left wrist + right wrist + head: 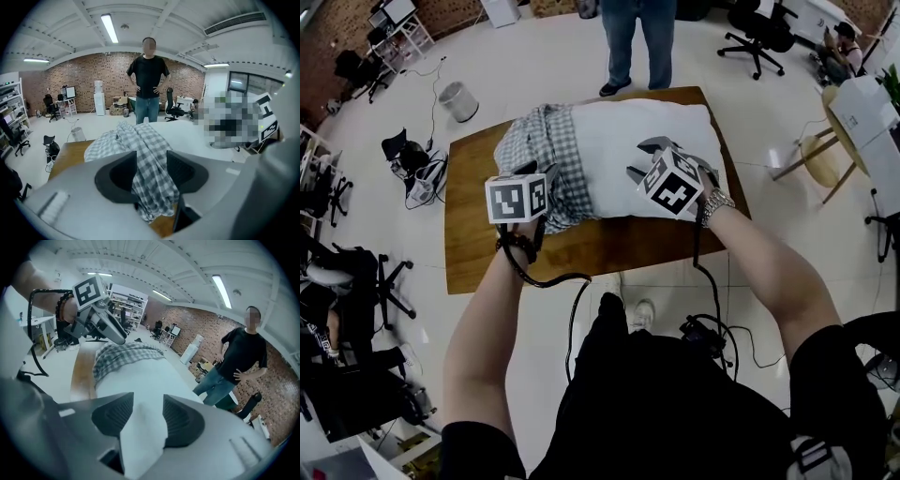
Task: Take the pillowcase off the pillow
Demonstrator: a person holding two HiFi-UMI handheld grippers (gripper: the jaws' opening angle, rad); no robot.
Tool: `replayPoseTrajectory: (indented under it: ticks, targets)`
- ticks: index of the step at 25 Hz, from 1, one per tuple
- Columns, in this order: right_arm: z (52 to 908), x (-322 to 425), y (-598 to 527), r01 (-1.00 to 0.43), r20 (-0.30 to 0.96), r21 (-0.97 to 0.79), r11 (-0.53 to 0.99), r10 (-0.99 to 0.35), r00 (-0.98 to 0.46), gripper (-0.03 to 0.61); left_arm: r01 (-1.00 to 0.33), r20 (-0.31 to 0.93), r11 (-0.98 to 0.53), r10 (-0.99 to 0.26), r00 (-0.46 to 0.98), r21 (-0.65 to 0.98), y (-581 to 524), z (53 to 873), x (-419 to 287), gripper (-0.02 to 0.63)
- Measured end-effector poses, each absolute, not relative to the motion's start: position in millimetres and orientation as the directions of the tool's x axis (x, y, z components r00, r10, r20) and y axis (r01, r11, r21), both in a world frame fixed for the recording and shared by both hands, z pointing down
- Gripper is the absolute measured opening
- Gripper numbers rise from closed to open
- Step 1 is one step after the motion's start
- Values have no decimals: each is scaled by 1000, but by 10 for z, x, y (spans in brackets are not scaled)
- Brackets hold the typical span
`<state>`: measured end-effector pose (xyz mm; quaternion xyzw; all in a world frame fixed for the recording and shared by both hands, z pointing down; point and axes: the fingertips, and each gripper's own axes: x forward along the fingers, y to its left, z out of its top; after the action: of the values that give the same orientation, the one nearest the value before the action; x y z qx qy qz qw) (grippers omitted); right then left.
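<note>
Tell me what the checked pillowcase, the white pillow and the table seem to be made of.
The pillowcase: thin woven cloth, likely cotton, matte; grey-white check, bunched folds. The pillow: matte white fabric shell over soft filling, judging by its puffed, dented shape. The table: wood or wood veneer, brown, smooth with slight sheen.

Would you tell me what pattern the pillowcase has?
The pillowcase has grey-and-white checks, clearest in the left gripper view.
</note>
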<state>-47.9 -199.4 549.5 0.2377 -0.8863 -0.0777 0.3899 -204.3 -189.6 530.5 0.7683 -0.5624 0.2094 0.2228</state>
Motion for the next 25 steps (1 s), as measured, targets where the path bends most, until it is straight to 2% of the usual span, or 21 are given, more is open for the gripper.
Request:
replayPoseTrajectory:
  ticks: [10,16,25]
  targets:
    - [5794,-739,-1573,-258,629,405,877,-472,-618,276,-974,550,-176,-804,225,142,-1433,5725,-1787,295]
    - [5999,-914,-1416,-198,625,464,863,-478,-617,289,-977,575,-93,-796,189,193,-1299,6078,-1786,318]
    - [6393,-1145,-1430,-99,643,561,822,-508,-573,303,-967,617,-11,-768,172,256,-1346,6561,-1878,318]
